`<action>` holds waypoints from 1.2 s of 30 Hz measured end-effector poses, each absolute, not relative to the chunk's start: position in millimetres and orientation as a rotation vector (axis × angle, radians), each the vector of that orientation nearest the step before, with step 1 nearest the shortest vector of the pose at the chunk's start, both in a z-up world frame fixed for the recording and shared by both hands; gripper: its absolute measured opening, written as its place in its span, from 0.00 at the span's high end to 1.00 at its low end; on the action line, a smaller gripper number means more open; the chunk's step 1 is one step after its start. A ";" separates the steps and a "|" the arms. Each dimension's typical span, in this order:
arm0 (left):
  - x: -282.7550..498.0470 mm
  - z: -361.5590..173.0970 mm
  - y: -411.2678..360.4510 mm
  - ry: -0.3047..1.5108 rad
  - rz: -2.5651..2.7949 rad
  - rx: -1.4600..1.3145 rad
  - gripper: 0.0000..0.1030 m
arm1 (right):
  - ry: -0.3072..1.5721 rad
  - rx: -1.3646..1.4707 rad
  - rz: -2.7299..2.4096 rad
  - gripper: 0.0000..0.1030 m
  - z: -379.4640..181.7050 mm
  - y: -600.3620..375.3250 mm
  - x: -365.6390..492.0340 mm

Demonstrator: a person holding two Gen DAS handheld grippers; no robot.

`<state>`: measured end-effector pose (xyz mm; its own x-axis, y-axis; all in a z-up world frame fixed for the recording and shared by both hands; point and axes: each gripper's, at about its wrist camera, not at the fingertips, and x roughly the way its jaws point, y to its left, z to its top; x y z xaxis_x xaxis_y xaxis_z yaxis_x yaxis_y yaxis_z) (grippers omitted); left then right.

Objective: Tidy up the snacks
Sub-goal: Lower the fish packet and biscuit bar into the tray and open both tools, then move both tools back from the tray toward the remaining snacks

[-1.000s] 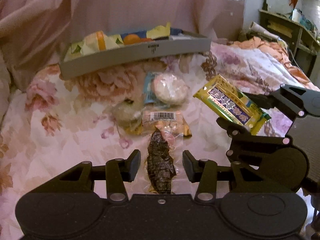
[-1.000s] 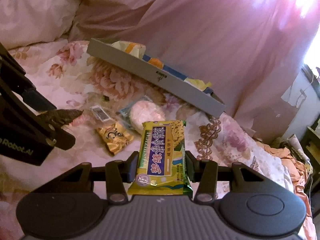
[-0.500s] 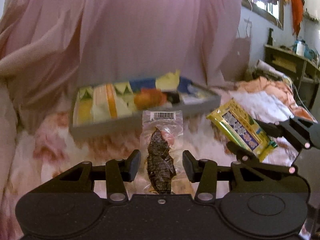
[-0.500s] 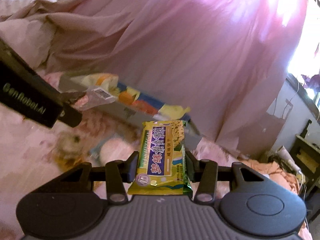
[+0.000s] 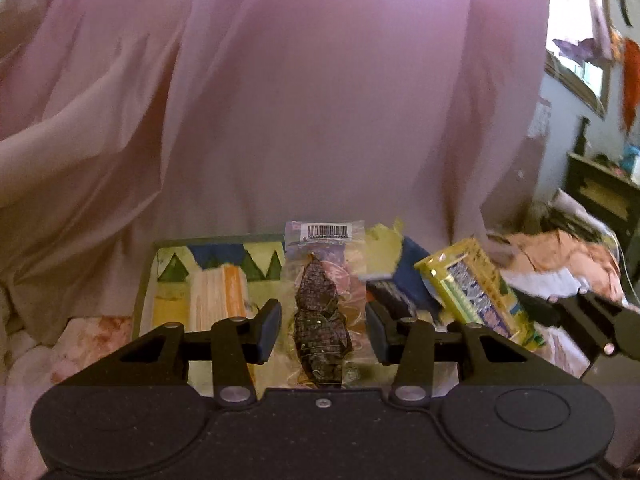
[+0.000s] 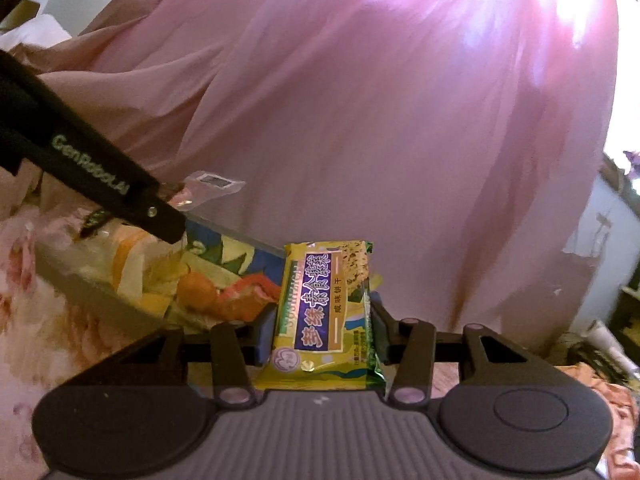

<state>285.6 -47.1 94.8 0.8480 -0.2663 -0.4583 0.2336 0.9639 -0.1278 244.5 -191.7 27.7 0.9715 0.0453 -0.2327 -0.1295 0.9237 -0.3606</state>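
Note:
My left gripper (image 5: 322, 320) is shut on a clear packet (image 5: 325, 280) with a dark dried snack inside and a barcode label at its top. It hangs over the grey tray (image 5: 145, 280), which is full of colourful snack packets. My right gripper (image 6: 324, 320) is shut on a yellow cracker packet (image 6: 326, 312) with a purple label, also held above the tray's wall (image 6: 100, 304). In the left wrist view the yellow packet (image 5: 476, 292) sits just right of the clear one. In the right wrist view the left gripper's finger (image 6: 120, 192) crosses from the upper left, with the clear packet (image 6: 210, 184) at its tip.
A pink curtain (image 5: 320, 100) hangs close behind the tray. The floral bedsheet (image 6: 24, 320) spreads out in front of it. At the far right lie crumpled clothes (image 5: 560, 252) and a dark wooden shelf (image 5: 604, 192).
Both grippers have risen from the bedsheet and moved forward to the tray, each still holding its packet. The loose snacks on the sheet have dropped out of view.

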 end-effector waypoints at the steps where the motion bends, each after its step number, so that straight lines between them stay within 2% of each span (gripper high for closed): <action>1: 295.1 95.2 -46.9 0.498 -0.259 -0.079 0.53 | 0.237 -0.370 0.106 0.50 29.9 -191.7 254.7; 12: 352.6 75.7 -49.9 0.598 -0.286 -0.148 0.54 | 0.417 -0.224 0.177 0.49 23.1 -199.9 326.2; 19: 361.3 61.8 -53.0 0.638 -0.269 -0.155 0.53 | 0.418 -0.199 0.173 0.48 16.1 -200.9 329.0; 22: 362.8 58.4 -51.9 0.661 -0.258 -0.172 0.52 | 0.402 -0.186 0.180 0.44 16.4 -201.5 328.4; 24: 361.2 58.0 -49.7 0.670 -0.250 -0.196 0.43 | 0.390 -0.181 0.174 0.37 19.3 -204.4 325.2; 29: 349.2 66.2 -47.3 0.650 -0.235 -0.219 0.32 | 0.368 -0.179 0.156 0.27 29.0 -211.1 311.5; 34: 329.9 81.7 -43.3 0.608 -0.211 -0.242 0.26 | 0.326 -0.172 0.138 0.19 46.8 -220.2 293.6; 36: 320.4 89.0 -40.9 0.584 -0.200 -0.250 0.17 | 0.306 -0.164 0.131 0.15 55.5 -224.2 284.8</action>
<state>320.4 -40.9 89.0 0.8166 -0.2555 -0.5175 0.1147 0.9506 -0.2883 284.8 -224.2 55.5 0.9451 0.1032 -0.3099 -0.1531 0.9781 -0.1409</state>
